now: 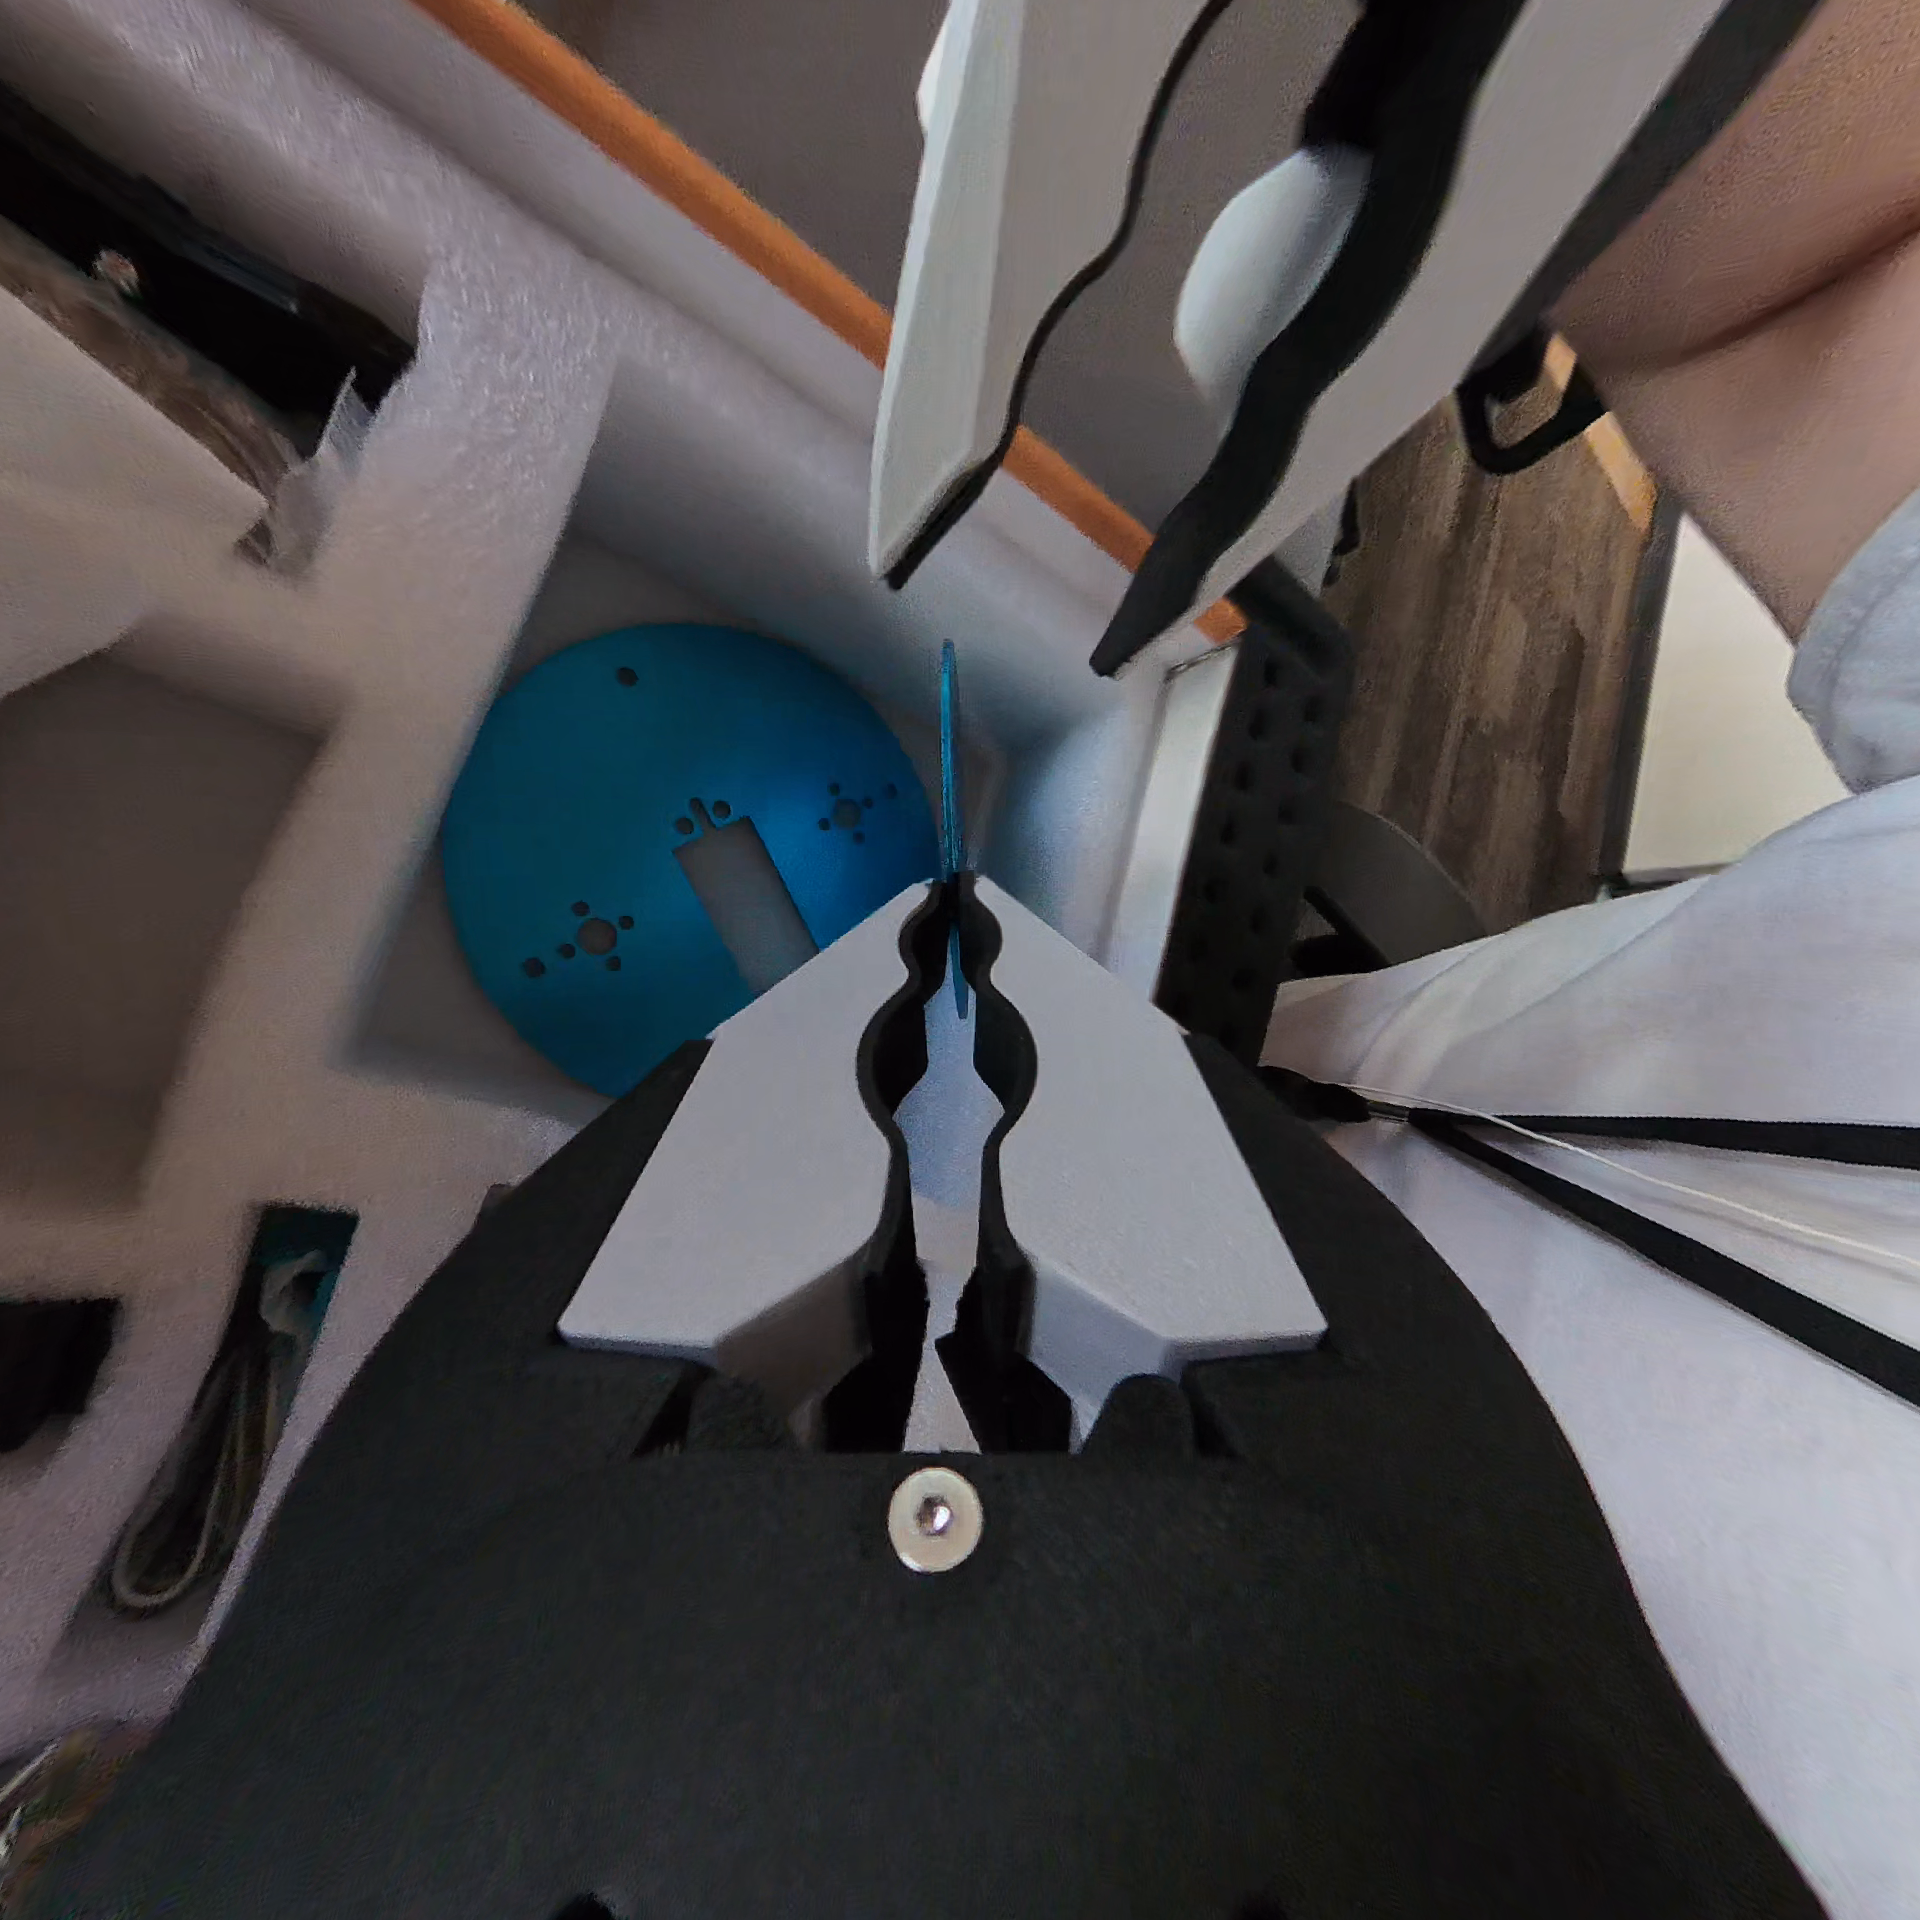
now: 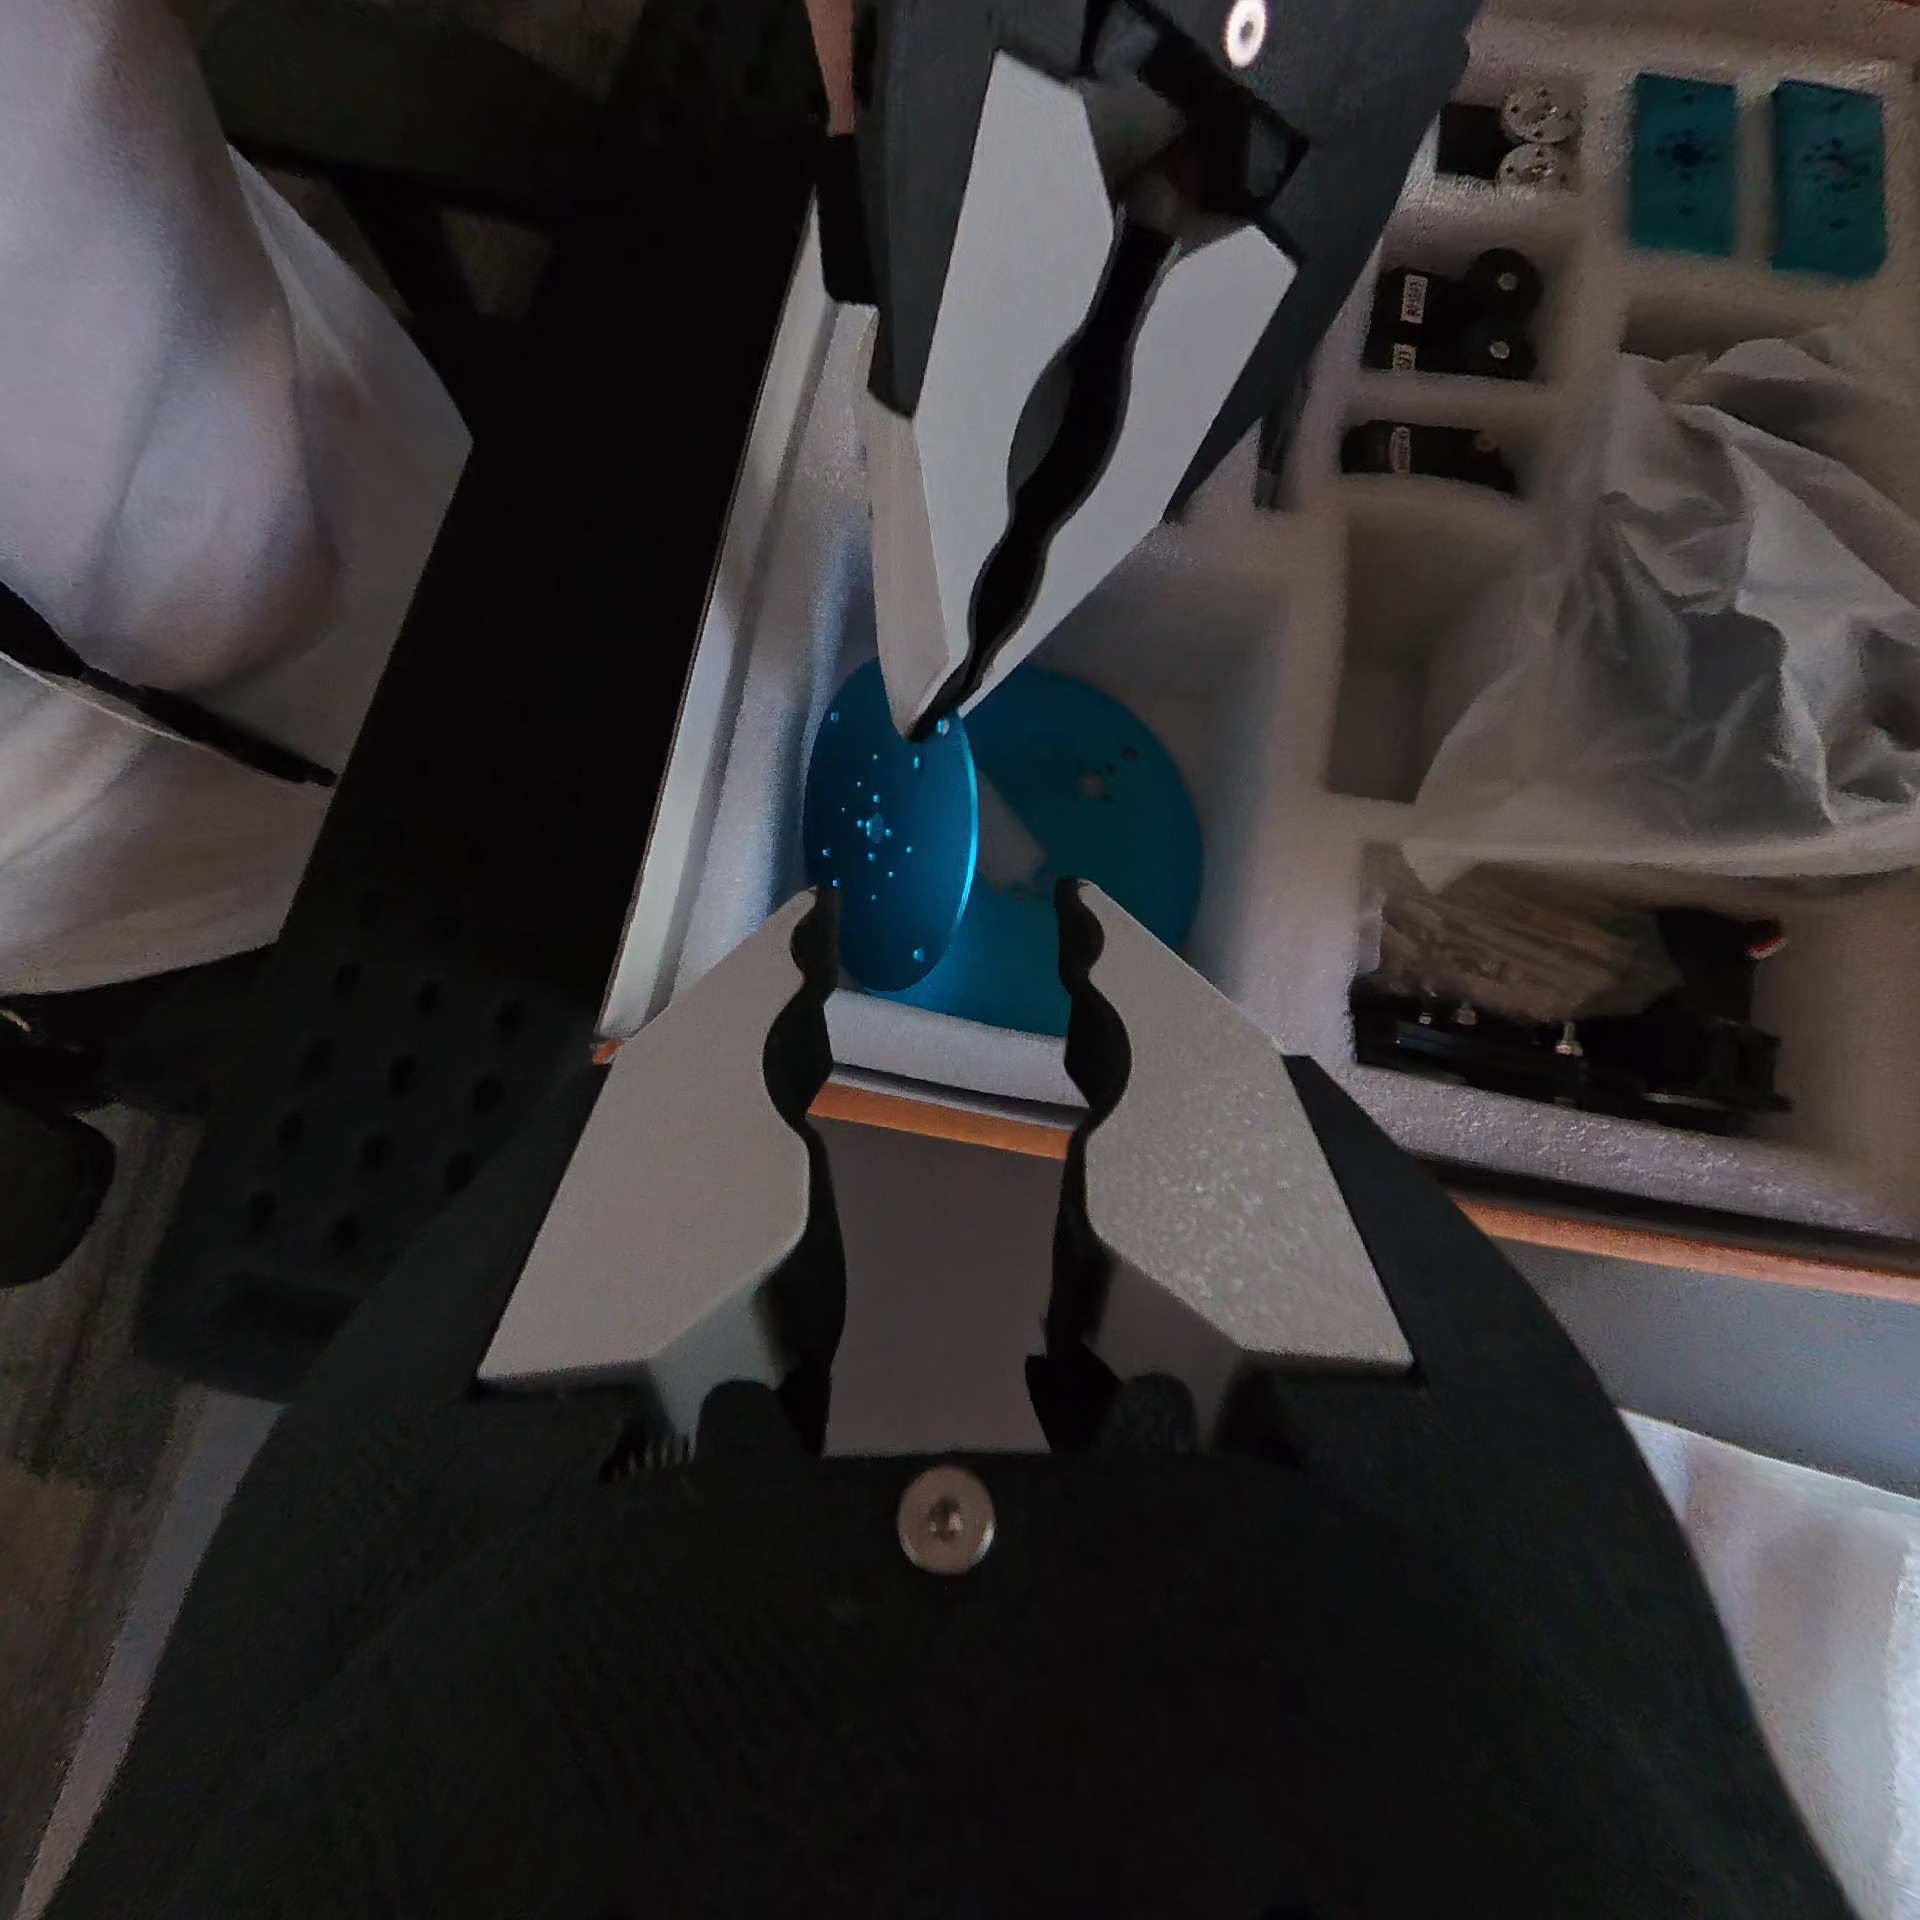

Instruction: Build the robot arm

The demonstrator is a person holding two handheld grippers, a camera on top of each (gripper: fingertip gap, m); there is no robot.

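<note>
My left gripper (image 1: 951,883) is shut on a thin blue metal disc (image 1: 948,758), seen edge-on here, held by its rim above a foam compartment. In the right wrist view the same gripper (image 2: 930,722) comes down from above and holds the small disc (image 2: 888,852) upright, its face with several small holes showing. A larger blue disc (image 1: 644,831) with a rectangular slot lies flat in the compartment beneath it and also shows in the right wrist view (image 2: 1112,821). My right gripper (image 2: 945,894) is open and empty, its tips on either side of the held disc, near it; in the left wrist view it (image 1: 997,613) hangs above.
A white foam tray (image 2: 1288,644) holds black servo-like parts (image 2: 1455,322), teal plates (image 2: 1756,177) and crumpled plastic wrap (image 2: 1704,592). The tray sits in a box with an orange-brown edge (image 1: 727,218). A black perforated panel (image 2: 416,1039) stands left of it. A white sleeve (image 1: 1662,1039) is at right. My hands' fingertips stand some 4 cm from each other.
</note>
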